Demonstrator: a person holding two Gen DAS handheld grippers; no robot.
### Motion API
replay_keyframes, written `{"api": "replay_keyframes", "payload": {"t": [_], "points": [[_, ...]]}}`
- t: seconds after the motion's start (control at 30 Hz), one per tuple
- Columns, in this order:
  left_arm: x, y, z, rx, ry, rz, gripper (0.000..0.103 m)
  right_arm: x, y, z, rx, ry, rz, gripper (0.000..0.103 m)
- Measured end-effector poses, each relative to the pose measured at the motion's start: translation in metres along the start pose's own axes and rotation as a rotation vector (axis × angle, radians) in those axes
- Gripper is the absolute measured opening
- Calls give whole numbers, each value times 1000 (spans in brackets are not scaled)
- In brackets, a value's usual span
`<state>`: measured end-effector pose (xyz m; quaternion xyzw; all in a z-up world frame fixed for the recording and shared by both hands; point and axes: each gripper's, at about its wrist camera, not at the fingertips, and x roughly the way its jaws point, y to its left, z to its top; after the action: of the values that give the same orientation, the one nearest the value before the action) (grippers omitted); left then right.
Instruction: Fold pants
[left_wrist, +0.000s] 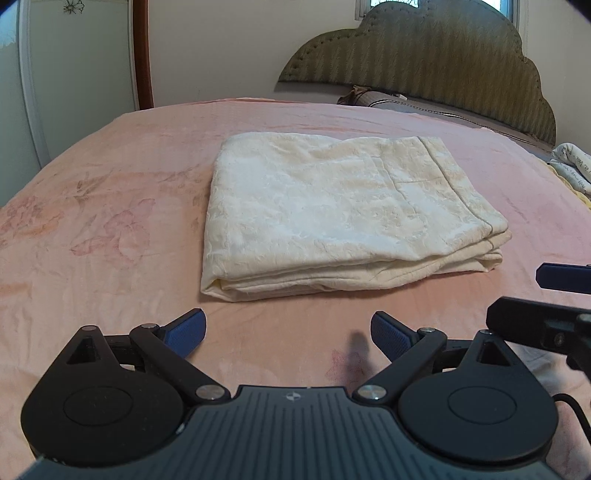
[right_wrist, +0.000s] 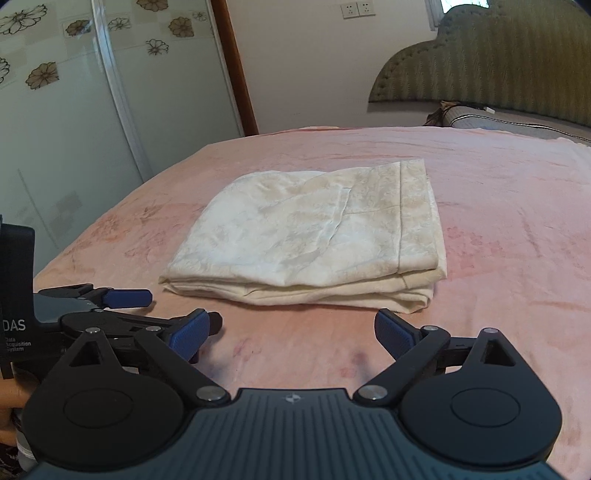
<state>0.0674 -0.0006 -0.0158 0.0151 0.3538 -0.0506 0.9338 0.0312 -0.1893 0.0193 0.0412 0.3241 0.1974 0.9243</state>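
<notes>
We see the cream pants (left_wrist: 343, 218) lying as a neat, stacked rectangle in the middle of the pink bedspread (left_wrist: 110, 221), so we judge the folding essentially done. Our left gripper (left_wrist: 288, 332) and right gripper (right_wrist: 291, 332) both hover just short of its near edge, jaws spread wide and holding nothing. If we tidy anything, we should press the layers lightly and avoid dragging the top fold.
</notes>
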Motion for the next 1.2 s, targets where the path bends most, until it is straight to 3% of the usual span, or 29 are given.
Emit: {"api": "replay_keyframes", "payload": {"t": [0.3, 1.03, 1.2], "points": [[9, 6, -6, -2, 11, 33, 98, 17, -13, -18, 59, 30, -60, 101], [11, 12, -18, 31, -49, 35, 103, 40, -4, -38, -82, 44, -194, 101], [12, 11, -19, 30, -50, 37, 103, 42, -12, -41, -56, 35, -177, 103]]}}
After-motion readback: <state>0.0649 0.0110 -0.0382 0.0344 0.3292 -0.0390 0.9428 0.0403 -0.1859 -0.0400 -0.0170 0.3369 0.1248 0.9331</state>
